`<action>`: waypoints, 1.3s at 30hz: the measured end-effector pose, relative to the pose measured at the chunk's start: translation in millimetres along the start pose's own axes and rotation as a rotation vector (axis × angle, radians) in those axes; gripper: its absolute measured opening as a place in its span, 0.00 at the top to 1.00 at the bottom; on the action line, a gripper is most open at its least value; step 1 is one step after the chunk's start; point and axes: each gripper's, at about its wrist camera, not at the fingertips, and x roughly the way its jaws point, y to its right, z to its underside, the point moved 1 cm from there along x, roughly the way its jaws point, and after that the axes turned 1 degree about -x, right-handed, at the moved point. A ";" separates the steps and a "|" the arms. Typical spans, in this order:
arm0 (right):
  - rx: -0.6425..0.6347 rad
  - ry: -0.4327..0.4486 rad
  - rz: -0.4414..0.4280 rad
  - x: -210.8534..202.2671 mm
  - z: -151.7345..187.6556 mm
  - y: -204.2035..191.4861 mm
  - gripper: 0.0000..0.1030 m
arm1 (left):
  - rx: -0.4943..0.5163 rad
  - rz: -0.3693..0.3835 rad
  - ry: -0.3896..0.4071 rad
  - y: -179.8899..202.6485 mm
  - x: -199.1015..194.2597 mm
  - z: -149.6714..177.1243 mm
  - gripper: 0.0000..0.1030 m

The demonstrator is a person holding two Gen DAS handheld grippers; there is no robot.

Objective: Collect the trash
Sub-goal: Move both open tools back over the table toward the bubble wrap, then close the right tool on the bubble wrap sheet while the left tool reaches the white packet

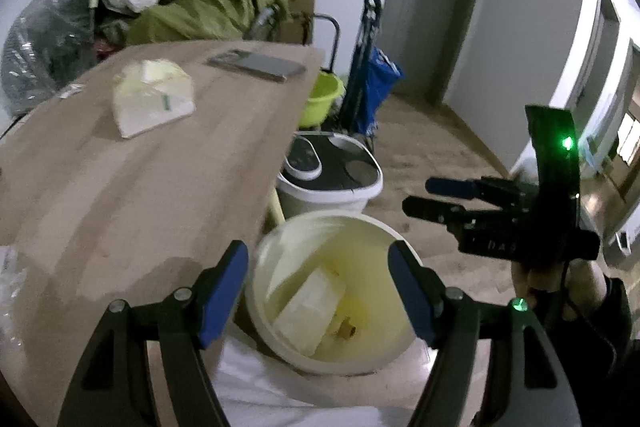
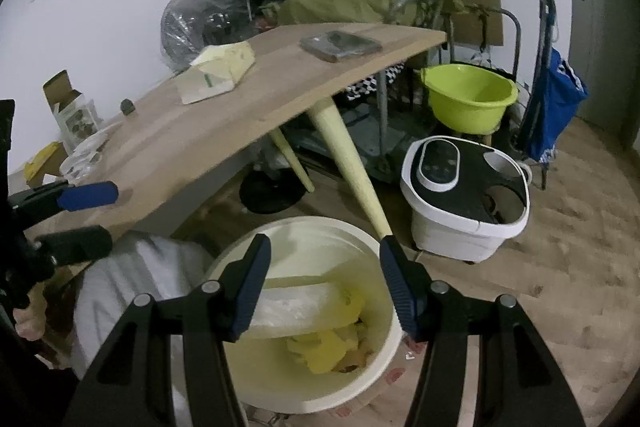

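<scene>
The round cream plastic bucket stands upright on the wood-pattern floor, mouth up, just beside the desk's near corner and against its tapered pale-yellow leg. Inside lies a flat whitish carton piece, long axis roughly level across the bucket, tilted against the wall, over crumpled yellow scraps.

On the light wooden desk, a flattened white paper carton with green print lies toward the far edge, long axis running along that edge; a flat grey rectangular slab lies near the far right corner.

Left tongs: black arms, ribbed blue pads, standing wide apart above the bucket mouth, nothing between them, touching nothing. Right tongs: same build, apart at a moderate gap over the bucket, holding nothing.

Beyond the bucket: a white-and-black plastic foot bath and a lime-green basin.
</scene>
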 end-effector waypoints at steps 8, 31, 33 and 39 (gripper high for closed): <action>-0.074 0.015 -0.044 4.8 -21.5 -40.7 0.47 | -0.074 -0.064 0.085 -31.1 -38.9 6.0 0.30; -0.282 -0.002 -0.187 40.4 -64.0 -160.8 0.47 | -0.274 -0.253 0.213 -127.7 -120.4 40.0 0.30; -0.301 -0.005 -0.202 45.3 -67.6 -172.6 0.47 | -0.294 -0.278 0.224 -138.3 -127.7 44.7 0.30; -0.347 -0.014 -0.244 53.9 -70.8 -201.2 0.47 | -0.349 -0.339 0.233 -164.8 -141.3 59.3 0.30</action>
